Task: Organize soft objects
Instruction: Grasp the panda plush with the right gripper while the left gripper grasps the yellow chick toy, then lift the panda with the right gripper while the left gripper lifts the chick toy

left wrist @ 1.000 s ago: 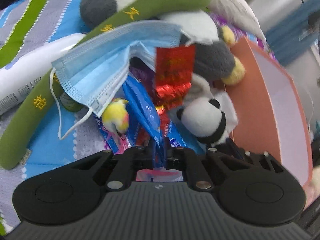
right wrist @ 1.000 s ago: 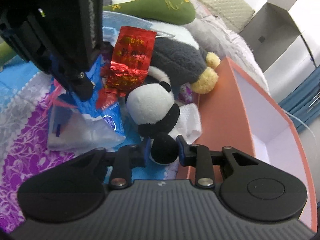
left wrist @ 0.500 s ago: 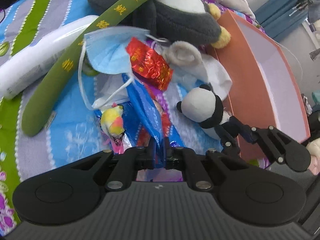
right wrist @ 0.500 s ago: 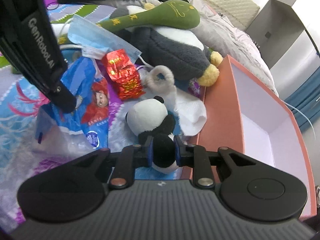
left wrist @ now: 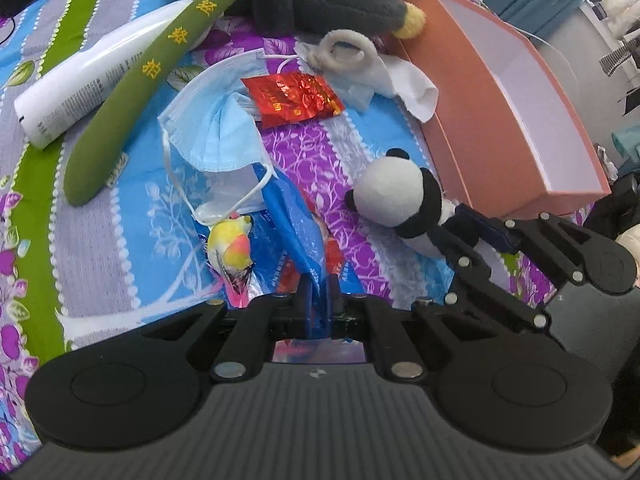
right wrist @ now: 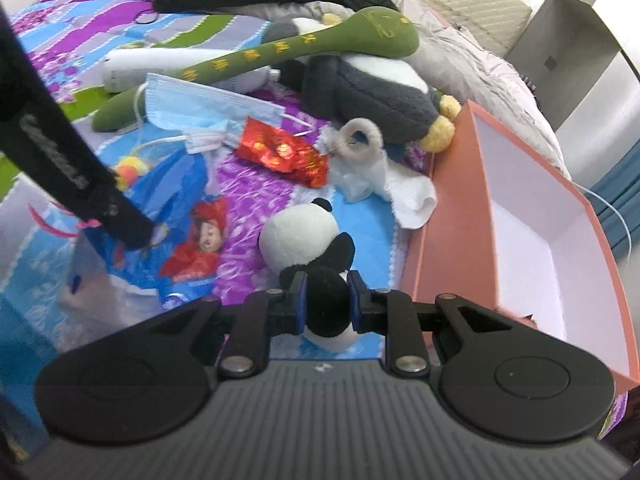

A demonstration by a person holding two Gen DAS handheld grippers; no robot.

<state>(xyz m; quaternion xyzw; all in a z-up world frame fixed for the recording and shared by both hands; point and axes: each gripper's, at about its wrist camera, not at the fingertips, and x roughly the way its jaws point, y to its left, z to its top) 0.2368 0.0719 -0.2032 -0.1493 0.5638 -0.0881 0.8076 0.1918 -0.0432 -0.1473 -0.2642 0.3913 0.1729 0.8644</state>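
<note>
My left gripper (left wrist: 318, 300) is shut on a fold of the blue printed plastic bag (left wrist: 298, 232), which hangs up off the bedspread. A small yellow bird toy (left wrist: 232, 246) dangles beside the bag. In the right wrist view my right gripper (right wrist: 326, 300) is shut on the black body of the small panda plush (right wrist: 304, 240), its white head pointing away. The left wrist view shows the same panda (left wrist: 394, 192) at the right, held by the right gripper (left wrist: 460, 226) just beside the orange box (left wrist: 480, 92).
On the patterned bedspread lie a blue face mask (left wrist: 216, 128), a red foil packet (left wrist: 296, 98), a white cloth (left wrist: 404, 80), a long green plush (left wrist: 160, 68), a white tube (left wrist: 88, 76) and a big grey penguin plush (right wrist: 372, 84). The box's white inside (right wrist: 532, 240) holds nothing.
Both grippers have drawn back from the pile with their loads. The mask and red packet have slid off the bag onto the bedspread. The panda has come away towards the box's near end.
</note>
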